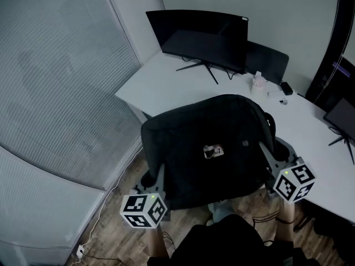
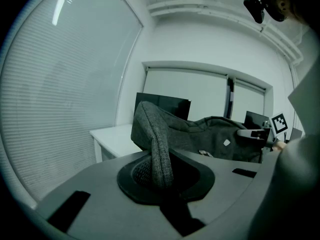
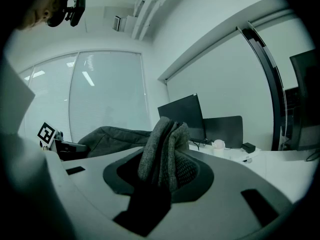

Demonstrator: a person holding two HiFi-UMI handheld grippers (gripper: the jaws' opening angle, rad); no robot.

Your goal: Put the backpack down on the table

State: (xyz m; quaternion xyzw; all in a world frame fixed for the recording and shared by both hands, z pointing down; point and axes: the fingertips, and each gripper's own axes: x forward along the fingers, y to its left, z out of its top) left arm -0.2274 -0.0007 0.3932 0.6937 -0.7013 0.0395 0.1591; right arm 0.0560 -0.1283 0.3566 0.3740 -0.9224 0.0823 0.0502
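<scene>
Big dark monitor [image 1: 199, 37] sits top centre on a V-shaped stand, screen off. Just right of it is a black chair back [image 1: 267, 60]. Below that, a small pale tub [image 1: 258, 85] and a little black box [image 1: 287, 87] sit near each other. Another screen [image 1: 341, 118] pokes in at the right edge. The whole left side is grey blinds [image 1: 55, 82]. Bottom left is wood floor [image 1: 119, 231] with a white cable [image 1: 99, 218] trailing across.

In front of the monitor [image 1: 199, 37], the counter [image 1: 161, 87] lies bare from the stand's feet to the backpack [image 1: 211, 148], leaving wide room to pass. Right of the monitor stand a pale container [image 1: 258, 85] and a small black box [image 1: 286, 87]. Farther right, a second screen [image 1: 341, 118] blocks. Left of the monitor, a blind-covered window wall [image 1: 61, 82] closes the way.
</scene>
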